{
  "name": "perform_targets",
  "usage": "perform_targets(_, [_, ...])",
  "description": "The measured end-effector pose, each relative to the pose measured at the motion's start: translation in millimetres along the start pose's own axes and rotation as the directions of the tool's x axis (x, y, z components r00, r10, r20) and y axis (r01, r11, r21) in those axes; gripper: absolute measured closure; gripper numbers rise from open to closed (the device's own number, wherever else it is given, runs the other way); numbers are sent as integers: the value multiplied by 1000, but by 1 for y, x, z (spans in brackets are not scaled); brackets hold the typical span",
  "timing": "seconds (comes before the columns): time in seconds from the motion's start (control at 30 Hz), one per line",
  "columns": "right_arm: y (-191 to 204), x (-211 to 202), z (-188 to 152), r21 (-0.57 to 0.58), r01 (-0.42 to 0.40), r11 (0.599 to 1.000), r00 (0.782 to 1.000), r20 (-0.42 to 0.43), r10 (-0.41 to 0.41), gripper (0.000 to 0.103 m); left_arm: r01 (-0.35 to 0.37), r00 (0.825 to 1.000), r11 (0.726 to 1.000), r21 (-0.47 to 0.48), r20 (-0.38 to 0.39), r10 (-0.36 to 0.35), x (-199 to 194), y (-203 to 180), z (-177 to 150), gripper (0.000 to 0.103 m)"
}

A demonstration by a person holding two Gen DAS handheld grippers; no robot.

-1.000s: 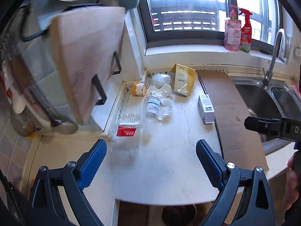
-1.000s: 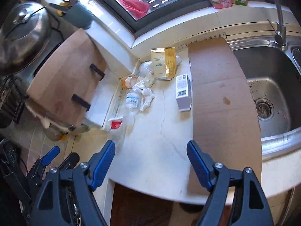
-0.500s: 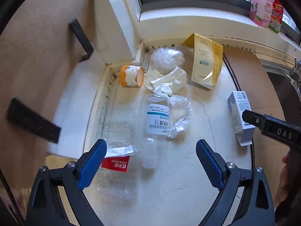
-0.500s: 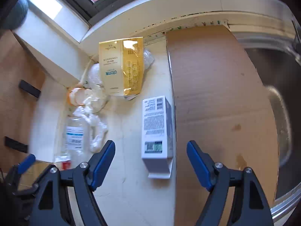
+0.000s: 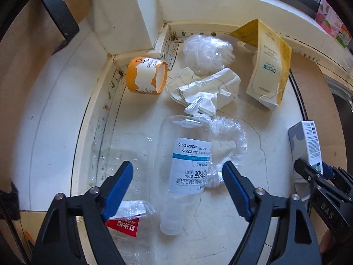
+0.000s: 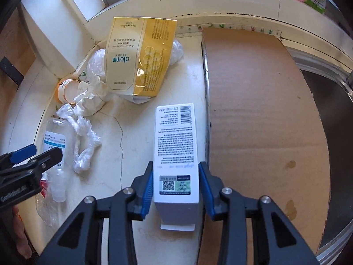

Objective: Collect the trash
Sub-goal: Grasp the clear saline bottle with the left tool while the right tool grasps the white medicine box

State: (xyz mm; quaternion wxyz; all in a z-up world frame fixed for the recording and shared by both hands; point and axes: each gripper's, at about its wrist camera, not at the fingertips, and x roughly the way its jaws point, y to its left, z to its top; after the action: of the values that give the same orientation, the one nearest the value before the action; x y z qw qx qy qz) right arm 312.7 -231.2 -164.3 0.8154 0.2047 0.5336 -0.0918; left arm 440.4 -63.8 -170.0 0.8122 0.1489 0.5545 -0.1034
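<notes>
Trash lies on a white countertop (image 5: 238, 227). My left gripper (image 5: 177, 183) is open, its fingers either side of a clear saline bottle (image 5: 183, 167) lying flat. A crushed clear container with a red label (image 5: 123, 223) lies under the left finger. My right gripper (image 6: 175, 190) has closed on the near end of a white carton box (image 6: 174, 145), both pads touching its sides; the box also shows in the left wrist view (image 5: 308, 145). Beyond lie crumpled paper (image 5: 207, 88), a plastic bag (image 5: 205, 53), an orange tape roll (image 5: 145, 77) and a yellow box (image 5: 267, 66).
A brown cardboard sheet (image 6: 260, 110) covers the counter right of the white box, next to the steel sink (image 6: 331, 101). A wooden board with black handles (image 5: 44, 22) stands at the left. The windowsill wall (image 5: 220, 8) bounds the back.
Both grippers moved forward and down to the trash. The left now straddles the saline bottle. The right narrowed from wide open onto the white box.
</notes>
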Motion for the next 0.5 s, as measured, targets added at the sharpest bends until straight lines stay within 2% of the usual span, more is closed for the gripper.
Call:
perform_targets(0.07, [0,-1,-1,0,-27,1000,1000,-11,27,65,-1,1000,1000,-18,-9,1,6,2,1,36])
perform_targets(0.2, [-2,-3,-6,12,-74,997,997,-31,74,65,41,999,998,-50,-4,-41,10,2,-1,42])
perform_targets(0.27, [-4,-5,-9,17,-101,995,994,-40,101,65,40,999,998,-42,-2,-41,12,-3,-2,46])
perform_targets(0.5, [-4,-8,-19,25,-157,987,985,-69,158,66,54,998,998,-43,13,-53,11,-12,-2,46])
